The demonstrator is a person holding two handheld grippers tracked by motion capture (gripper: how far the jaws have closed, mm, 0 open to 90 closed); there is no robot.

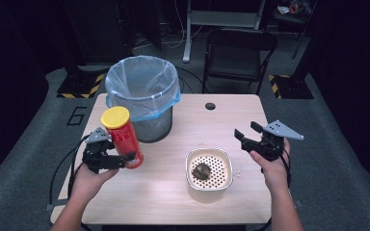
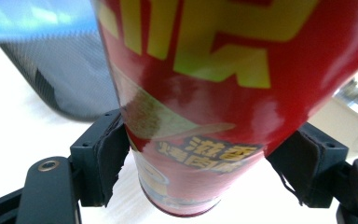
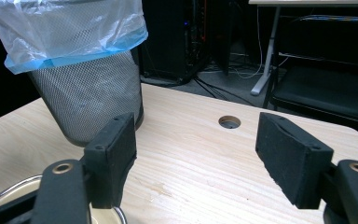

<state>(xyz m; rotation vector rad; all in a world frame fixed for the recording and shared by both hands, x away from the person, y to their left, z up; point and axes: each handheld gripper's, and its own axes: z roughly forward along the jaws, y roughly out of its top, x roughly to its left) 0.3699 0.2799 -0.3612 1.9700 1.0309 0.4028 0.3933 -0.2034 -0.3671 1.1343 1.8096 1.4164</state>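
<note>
While the left claw [image 1: 125,159] pinched the red can [image 1: 122,136] low on its body, the can stood lifted clear of the table [image 1: 164,197], tilted slightly with its yellow lid [image 1: 115,117] leaning toward the bin. Left gripper view: both black pads [image 2: 109,161] pressed flat against the can's sides, can base visible below them with bright table behind it, not touching. Yellow lettering on the red wall, label near the bottom edge.

Can position: front-left part of the table, just beside the mesh bin [image 1: 147,122], on the person's side of it. Bin had a clear-blue liner bag [image 1: 142,84] folded over the rim and sat at the back-left of the table.

Right claw [image 1: 244,134] was spread, nothing between the pads. It hovered over the right side of the table, held by the right hand [image 1: 274,168], pointed toward the bin. Right gripper view: 2 pads [image 3: 291,156] well apart, bare wood and the round cable hole [image 3: 229,122] between them, bin beyond on the left.

White perforated basket [image 1: 208,185] sat front-centre on the table with a dark clump [image 1: 202,171] inside, between the 2 hands, apart from both claws. A few crumbs [image 1: 243,166] lay on the table just right of it.

Folding chair [image 1: 238,53] stood behind the table.
</note>
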